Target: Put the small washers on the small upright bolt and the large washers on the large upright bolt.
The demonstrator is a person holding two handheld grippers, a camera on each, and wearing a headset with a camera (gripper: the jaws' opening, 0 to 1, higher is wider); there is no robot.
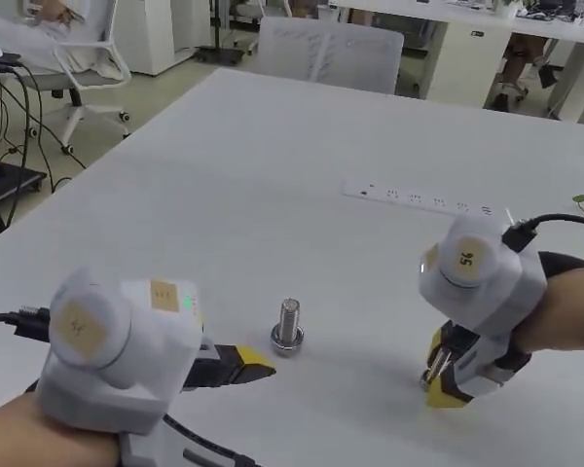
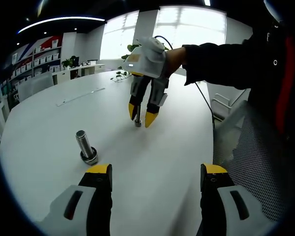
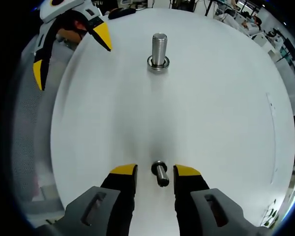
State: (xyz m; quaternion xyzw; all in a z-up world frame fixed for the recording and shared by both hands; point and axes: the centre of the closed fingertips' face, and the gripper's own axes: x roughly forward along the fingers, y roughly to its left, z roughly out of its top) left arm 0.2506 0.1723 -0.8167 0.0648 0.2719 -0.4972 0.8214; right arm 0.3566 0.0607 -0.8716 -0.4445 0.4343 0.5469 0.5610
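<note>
At lower left of the head view, holds the left gripper [image 1: 245,368] low over the bench [image 1: 273,175], jaws wide apart and empty, tips near the large upright bolt [image 1: 289,326] at centre. Cannot tell whether the ring [image 2: 90,158] at its foot is washer or bolt head. At lower right, straddles the small bolt [image 3: 160,173] with the right gripper [image 1: 442,377], jaws apart, not clamped. Looks like work on the small bolt. Next calls for lifting clear without tipping it.
</note>
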